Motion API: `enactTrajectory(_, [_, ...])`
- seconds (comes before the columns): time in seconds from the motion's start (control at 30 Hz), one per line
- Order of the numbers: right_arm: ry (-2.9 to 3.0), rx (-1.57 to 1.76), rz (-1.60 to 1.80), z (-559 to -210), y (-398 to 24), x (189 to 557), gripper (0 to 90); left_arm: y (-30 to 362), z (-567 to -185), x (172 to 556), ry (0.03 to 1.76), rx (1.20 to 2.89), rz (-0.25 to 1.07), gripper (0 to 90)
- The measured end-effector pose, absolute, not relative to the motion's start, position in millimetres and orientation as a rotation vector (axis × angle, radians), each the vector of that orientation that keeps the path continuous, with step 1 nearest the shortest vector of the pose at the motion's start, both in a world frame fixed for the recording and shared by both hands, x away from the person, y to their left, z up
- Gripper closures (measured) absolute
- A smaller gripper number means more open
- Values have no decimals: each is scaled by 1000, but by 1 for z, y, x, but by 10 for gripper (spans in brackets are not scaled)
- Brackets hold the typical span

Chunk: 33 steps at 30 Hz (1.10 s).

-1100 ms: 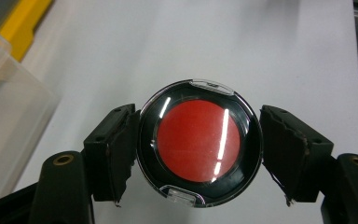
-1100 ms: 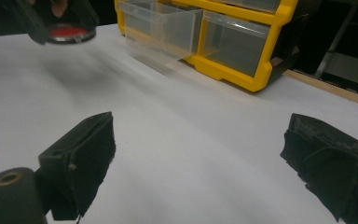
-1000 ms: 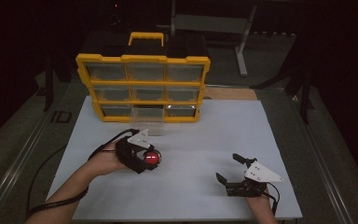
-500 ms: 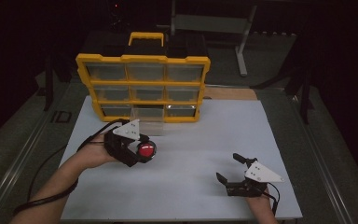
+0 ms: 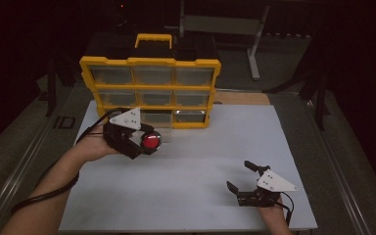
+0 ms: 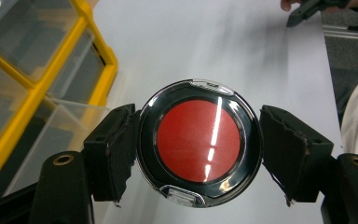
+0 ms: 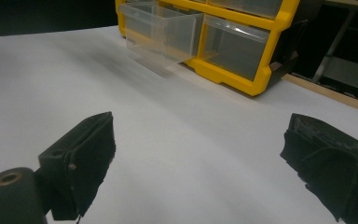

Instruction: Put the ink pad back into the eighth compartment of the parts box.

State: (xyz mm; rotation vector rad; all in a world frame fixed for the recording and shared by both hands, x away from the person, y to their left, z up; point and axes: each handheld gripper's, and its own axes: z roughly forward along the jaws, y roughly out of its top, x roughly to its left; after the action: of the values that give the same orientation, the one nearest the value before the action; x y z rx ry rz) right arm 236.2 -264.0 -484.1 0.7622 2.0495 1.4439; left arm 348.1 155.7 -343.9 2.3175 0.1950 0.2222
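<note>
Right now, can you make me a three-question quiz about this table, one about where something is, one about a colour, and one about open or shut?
1. Where is the round case?
A. between the left gripper's jaws
B. on top of the box
C. under the right gripper

2. What colour is the frame of the drawer box?
A. blue
B. yellow
C. green

3. How does the right gripper stand?
A. shut on a case
B. shut on nothing
C. open, holding nothing

Answers: 1 A, the left gripper view shows the left gripper pressing it from both sides. 2 B, its frame is yellow in the high view. 3 C, the right gripper view shows its jaws wide apart over bare white table.
</note>
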Motion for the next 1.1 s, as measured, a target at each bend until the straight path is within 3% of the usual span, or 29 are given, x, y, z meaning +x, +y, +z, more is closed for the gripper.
enactTrajectory(1.1, [2058,740,1441,-484,-262,236,88,161,-326,416,370,2259,313,303])
